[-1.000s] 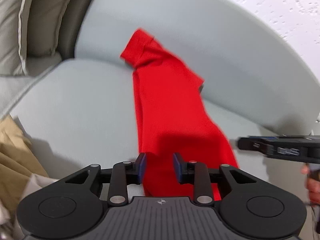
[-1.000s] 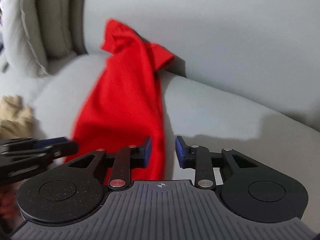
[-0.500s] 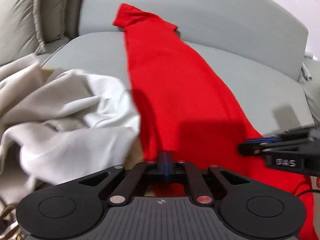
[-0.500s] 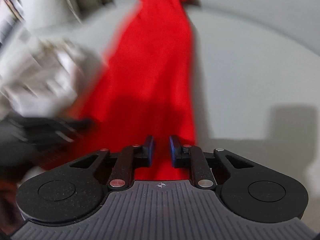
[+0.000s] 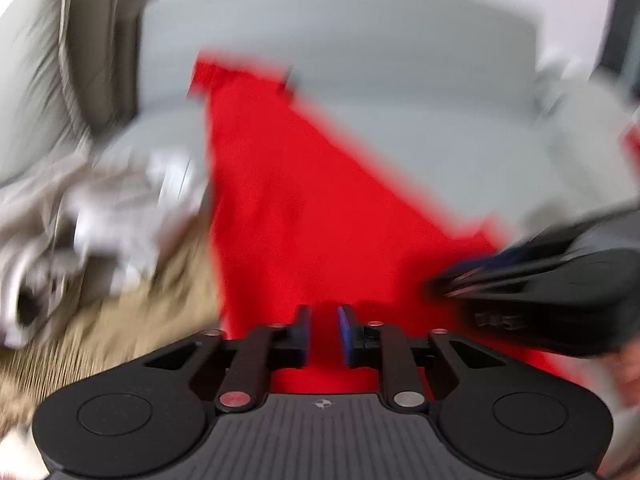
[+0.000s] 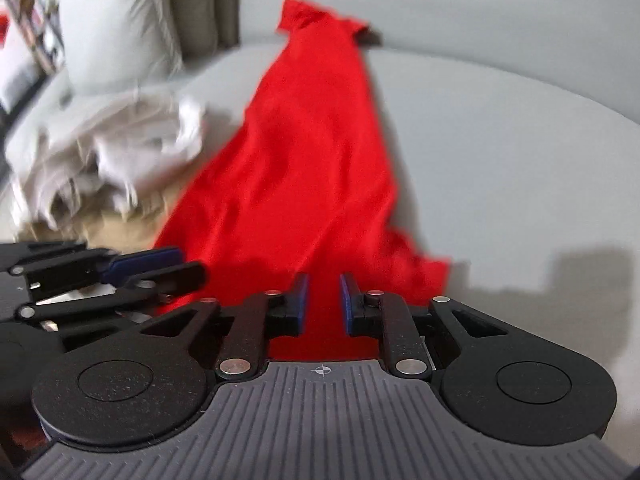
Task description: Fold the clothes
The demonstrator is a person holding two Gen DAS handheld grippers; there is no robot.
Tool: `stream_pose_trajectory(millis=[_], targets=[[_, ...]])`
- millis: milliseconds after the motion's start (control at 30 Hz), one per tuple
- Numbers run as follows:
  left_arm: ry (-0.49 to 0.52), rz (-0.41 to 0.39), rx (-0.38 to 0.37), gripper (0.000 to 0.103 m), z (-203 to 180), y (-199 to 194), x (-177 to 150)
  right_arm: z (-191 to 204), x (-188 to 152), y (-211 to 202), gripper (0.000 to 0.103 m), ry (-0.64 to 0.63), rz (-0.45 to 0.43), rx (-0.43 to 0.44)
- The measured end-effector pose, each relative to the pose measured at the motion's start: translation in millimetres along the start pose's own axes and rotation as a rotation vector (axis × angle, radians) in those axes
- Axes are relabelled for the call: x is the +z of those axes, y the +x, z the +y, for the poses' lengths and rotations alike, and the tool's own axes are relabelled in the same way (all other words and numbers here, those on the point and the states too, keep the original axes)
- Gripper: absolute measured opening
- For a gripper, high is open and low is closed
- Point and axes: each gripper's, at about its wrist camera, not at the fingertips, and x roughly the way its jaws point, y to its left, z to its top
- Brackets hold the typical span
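A red shirt (image 5: 288, 200) (image 6: 304, 168) lies lengthwise on the grey sofa seat (image 6: 500, 160), its far end up against the backrest and its near hem under both grippers. My left gripper (image 5: 323, 312) hovers over the hem's left part. Its jaws are opening, a narrow gap apart, with red cloth showing in the gap and the pads not pressing it. My right gripper (image 6: 323, 280) sits over the right part of the hem; its jaws are opening too, and red cloth shows between them. Each gripper appears in the other's view: right gripper (image 5: 452, 280), left gripper (image 6: 192, 264).
A crumpled pile of pale clothes (image 6: 112, 148) (image 5: 120, 200) lies left of the shirt, over a tan garment (image 6: 120, 232). A grey cushion (image 6: 116, 24) leans at the sofa's left end. Bare seat stretches right of the shirt. A hand (image 5: 628, 368) holds the right gripper.
Both grippers closed on the shirt's near hem and drew it toward the seat's front, stretching it out. The jaws now stand slightly apart again. The clothes pile has come into view.
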Motion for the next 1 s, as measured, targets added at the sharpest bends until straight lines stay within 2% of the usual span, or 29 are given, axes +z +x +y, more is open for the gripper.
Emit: stream_pose_trajectory(millis=[33,67,100,133,167,200,267,300,400,433,500,533,633,667,767,833,900,933,1000], targets=[[-0.027,0.022,0.030,0.011,8,-2,-1,0,-11,2,0.007,-0.061,0.005,-0.081],[-0.034,0.035,0.062,0.007,12,-8,0,-9,-16,-2,0.000,-0.031,-0.008,-0.095],[-0.029,0.036,0.095,0.007,15,-14,1,-23,-19,-9,0.000,0.034,-0.006,-0.122],[-0.028,0.030,0.123,0.007,18,-22,1,-33,-21,-15,0.005,0.073,-0.001,-0.156],[-0.037,0.026,0.132,0.008,20,-27,1,-42,-24,-19,0.017,0.094,0.013,-0.203],[-0.070,0.013,0.112,0.008,21,-39,-2,-59,-30,-28,0.017,0.135,0.033,-0.237],[-0.085,-0.021,0.061,0.013,16,-56,-9,-75,-41,-46,0.017,0.203,0.035,-0.156],[-0.072,-0.047,0.027,0.015,10,-65,-15,-74,-46,-60,0.017,0.219,0.014,-0.079],[-0.009,-0.094,-0.065,0.023,-13,-81,-33,-51,-59,-81,0.021,0.182,-0.010,0.061],[0.006,-0.096,-0.082,0.028,-19,-83,-37,-37,-64,-83,0.021,0.164,-0.006,0.116],[0.069,-0.009,-0.076,0.027,-30,-67,-53,-13,-71,-79,0.026,0.128,0.004,0.161],[0.082,0.031,-0.067,0.027,-33,-58,-57,-2,-76,-75,0.030,0.093,0.009,0.149],[0.043,0.114,-0.052,0.028,-19,-56,-64,12,-89,-76,0.030,0.001,0.011,0.086],[0.013,0.170,-0.042,0.028,-11,-58,-64,12,-92,-81,0.030,-0.020,0.018,0.072],[-0.100,0.221,-0.019,0.030,15,-74,-73,1,-101,-96,0.028,0.020,0.074,0.030],[-0.154,0.178,-0.033,0.034,23,-88,-76,-14,-107,-114,0.033,0.107,0.096,0.003],[-0.202,0.101,-0.041,0.043,30,-102,-77,-21,-111,-127,0.036,0.138,0.056,0.014],[-0.213,0.073,-0.039,0.053,31,-104,-76,-27,-114,-134,0.041,0.171,0.029,0.042],[-0.221,0.061,-0.044,0.056,30,-103,-74,-39,-119,-139,0.042,0.251,0.001,0.121]])
